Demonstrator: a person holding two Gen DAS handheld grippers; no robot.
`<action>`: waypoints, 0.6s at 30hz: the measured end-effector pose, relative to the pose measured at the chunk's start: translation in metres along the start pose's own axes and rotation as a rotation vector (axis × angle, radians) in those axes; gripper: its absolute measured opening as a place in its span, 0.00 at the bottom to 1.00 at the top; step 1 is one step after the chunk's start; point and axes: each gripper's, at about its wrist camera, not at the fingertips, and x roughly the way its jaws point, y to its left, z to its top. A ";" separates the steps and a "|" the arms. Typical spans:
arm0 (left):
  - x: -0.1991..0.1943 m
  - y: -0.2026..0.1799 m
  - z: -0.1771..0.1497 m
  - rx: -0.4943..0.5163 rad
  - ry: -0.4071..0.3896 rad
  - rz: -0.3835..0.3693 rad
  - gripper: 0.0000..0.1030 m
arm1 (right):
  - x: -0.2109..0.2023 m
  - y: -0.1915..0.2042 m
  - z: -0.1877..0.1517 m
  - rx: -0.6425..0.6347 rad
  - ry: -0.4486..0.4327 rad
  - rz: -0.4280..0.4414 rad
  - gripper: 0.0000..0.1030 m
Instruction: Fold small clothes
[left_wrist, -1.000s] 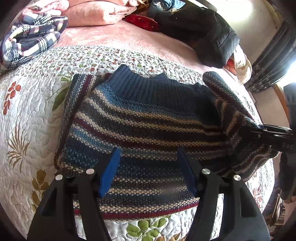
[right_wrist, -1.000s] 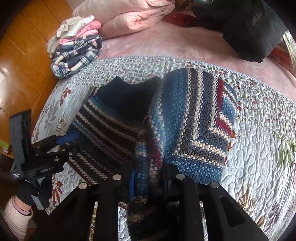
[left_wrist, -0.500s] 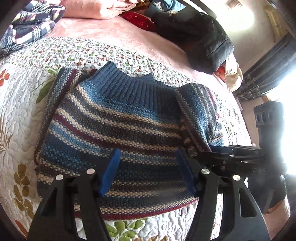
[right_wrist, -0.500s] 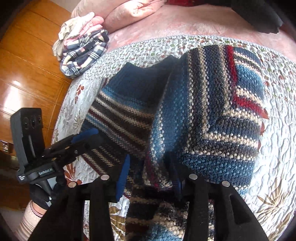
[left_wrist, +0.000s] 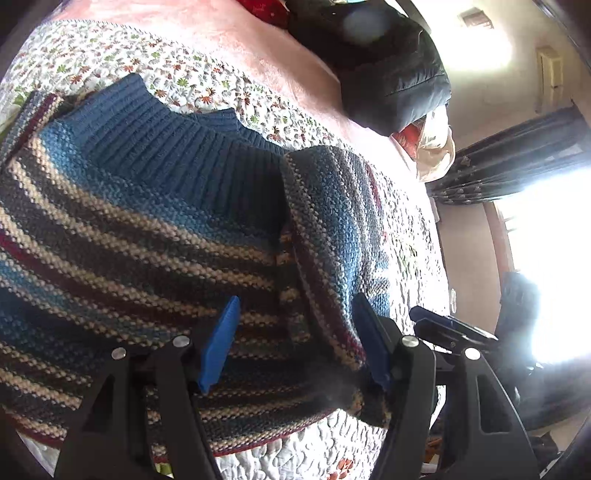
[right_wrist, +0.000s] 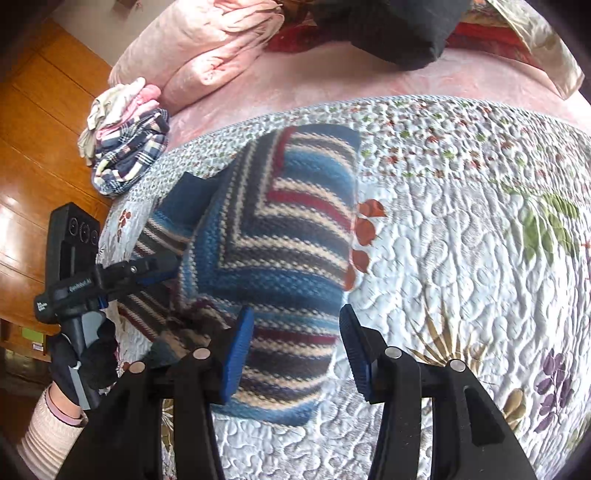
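Observation:
A striped knit sweater (left_wrist: 155, 236) with a blue ribbed collar (left_wrist: 177, 147) lies flat on a floral quilt (right_wrist: 461, 229). Its right side and sleeve (right_wrist: 273, 236) are folded over the body. My left gripper (left_wrist: 295, 339) hovers open low over the sweater's hem, with nothing between its blue pads. In the right wrist view the left gripper (right_wrist: 159, 266) reaches in from the left, held by a gloved hand (right_wrist: 88, 362). My right gripper (right_wrist: 295, 350) stands open just above the folded part's lower end; it also shows in the left wrist view as the right gripper (left_wrist: 443, 328).
A stack of folded plaid and pink clothes (right_wrist: 125, 155) sits at the quilt's far left corner. A pink pillow (right_wrist: 207, 48) and a black jacket (left_wrist: 388, 81) lie further back on the bed. Wooden panelling (right_wrist: 33, 155) is on the left, a bright window (left_wrist: 554, 258) on the right.
My right gripper carried the sweater's right side over the body, then opened and let it go. The left gripper stayed open and moved closer over the sweater.

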 end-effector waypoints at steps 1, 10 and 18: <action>0.004 0.000 0.001 -0.008 0.004 -0.005 0.60 | 0.000 -0.008 -0.004 0.013 0.000 0.000 0.48; 0.042 -0.010 0.008 -0.036 0.049 -0.024 0.60 | 0.006 -0.050 -0.027 0.115 -0.002 0.037 0.48; 0.055 -0.026 0.013 -0.004 0.061 0.033 0.52 | 0.016 -0.048 -0.029 0.093 0.007 0.011 0.48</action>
